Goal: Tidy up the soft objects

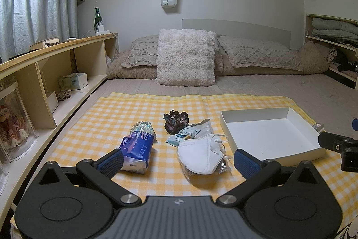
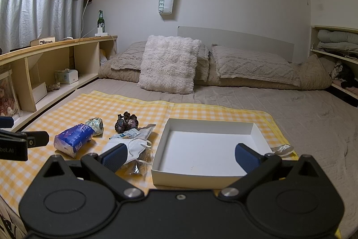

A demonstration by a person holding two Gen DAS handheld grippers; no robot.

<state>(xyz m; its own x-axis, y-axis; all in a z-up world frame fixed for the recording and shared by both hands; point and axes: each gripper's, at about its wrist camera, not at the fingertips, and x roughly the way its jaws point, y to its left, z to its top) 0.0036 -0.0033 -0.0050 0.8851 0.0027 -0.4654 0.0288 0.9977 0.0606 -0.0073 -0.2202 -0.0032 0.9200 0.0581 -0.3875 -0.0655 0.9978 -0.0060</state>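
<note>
A: Cloth [image 1: 111,118] in yellow and white checks covers the near part of the bed [image 1: 279,86], and the soft things lie on it. Where is the left tool [image 1: 177,160]?

B: Low over the near edge of the cloth, fingers spread wide, gripping nothing. The white face mask [image 1: 199,155] lies between its fingertips and a little ahead, on top of a clear crinkled packet [image 1: 220,166].

A: And the blue tissue pack [image 1: 137,148]?

B: Just beside the left tool's left finger [image 1: 110,164], apparently touching it or nearly so. Behind the pack sits a pale blue-green bundle [image 1: 143,127]. Farther out in the middle is a dark purplish scrunchie [image 1: 175,121], with a small blue-and-white sachet [image 1: 183,137] between it and the mask.

A: The right tool [image 2: 180,159]?

B: Also spread and empty. The white box [image 2: 161,162] lies between its fingers; the right fingertip [image 2: 246,159] overlaps the box floor in that view, while the left fingertip [image 2: 115,158] overlaps the mask [image 2: 136,146]. Whether either touches, I cannot tell.

A: Anything in the box?

B: Only its bare white floor shows. A small silvery wrapper [image 2: 283,149] peeks out past its right wall, on the cloth [image 2: 67,171].

A: Beyond the cloth?

B: A fluffy cushion [image 1: 185,57] leans upright against the pillows at the head of the bed.
</note>
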